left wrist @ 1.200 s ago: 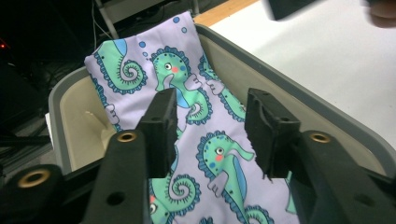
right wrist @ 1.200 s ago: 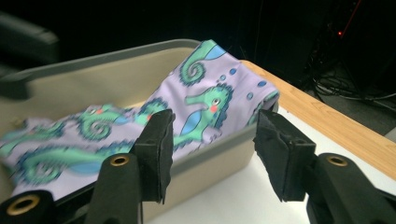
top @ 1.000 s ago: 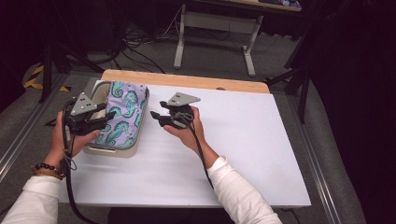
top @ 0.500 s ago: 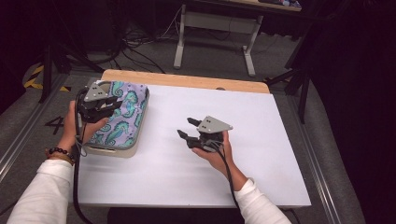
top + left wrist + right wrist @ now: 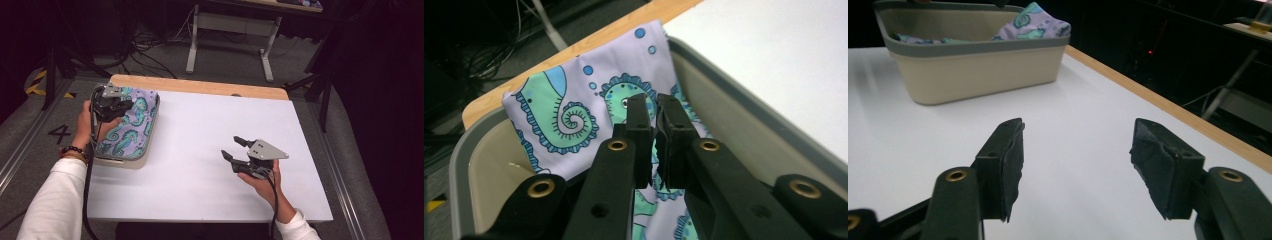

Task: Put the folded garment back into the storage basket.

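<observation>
The seahorse-print cloth (image 5: pixel 131 127) lies in the beige bin (image 5: pixel 125 163) at the table's far left. The left gripper (image 5: pixel 653 117), directly over it, has just closed, jaws nearly touching, apparently pinching a fold. The right gripper (image 5: pixel 235 148) stands open, empty, well apart to the right.

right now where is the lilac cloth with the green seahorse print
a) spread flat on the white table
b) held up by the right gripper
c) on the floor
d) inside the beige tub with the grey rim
d: the lilac seahorse-print cloth lies inside the beige tub with the grey rim at the table's left, one corner draped over its far edge, with the left gripper over it.
</observation>
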### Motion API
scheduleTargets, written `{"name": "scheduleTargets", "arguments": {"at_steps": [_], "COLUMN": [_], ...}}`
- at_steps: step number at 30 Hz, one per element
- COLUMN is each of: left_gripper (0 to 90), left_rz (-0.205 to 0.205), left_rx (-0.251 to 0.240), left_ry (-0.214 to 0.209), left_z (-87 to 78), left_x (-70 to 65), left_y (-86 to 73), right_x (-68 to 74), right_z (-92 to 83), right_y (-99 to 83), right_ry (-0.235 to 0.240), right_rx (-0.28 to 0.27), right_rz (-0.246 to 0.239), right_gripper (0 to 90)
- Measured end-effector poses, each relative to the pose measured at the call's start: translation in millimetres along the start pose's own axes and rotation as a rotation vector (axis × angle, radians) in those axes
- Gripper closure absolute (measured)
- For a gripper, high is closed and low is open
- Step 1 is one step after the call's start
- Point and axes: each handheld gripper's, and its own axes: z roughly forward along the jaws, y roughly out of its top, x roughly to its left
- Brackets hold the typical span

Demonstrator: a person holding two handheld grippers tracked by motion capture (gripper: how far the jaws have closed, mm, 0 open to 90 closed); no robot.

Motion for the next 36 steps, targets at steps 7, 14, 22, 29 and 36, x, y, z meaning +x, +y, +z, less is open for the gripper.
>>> {"name": "scheduleTargets", "arguments": {"at_steps": [7, 14, 22, 29, 36], "left_gripper": [84.6, 84.9, 88.3, 89.3, 89.4], "left_rz": [0.017, 0.056, 0.114, 0.086, 0.087], "left_rx": [0.075, 0.174, 0.260, 0.279, 0.330], "left_ry": [0.005, 0.021, 0.033, 0.032, 0.009], "left_z": [27.7, 55.6, 74.8, 94.9, 103.8], "left_x": [4.7, 8.5, 7.8, 9.2, 8.6], "left_y": [8.0, 16.2, 26.7, 21.9, 15.4], "right_x": [-8.1, -12.6, -17.3, -14.7, -14.0], "right_z": [-26.3, -41.0, -50.2, -49.7, -48.0], "right_y": [-20.1, -39.9, -55.7, -59.6, -62.4], "right_ry": [-0.066, -0.121, -0.147, -0.140, -0.126], "right_rx": [0.033, 0.093, 0.144, 0.150, 0.165], "right_rz": [-0.011, -0.026, -0.001, 0.005, 0.013], "right_gripper": [36.9, 35.8, 35.0, 34.2, 33.5]}}
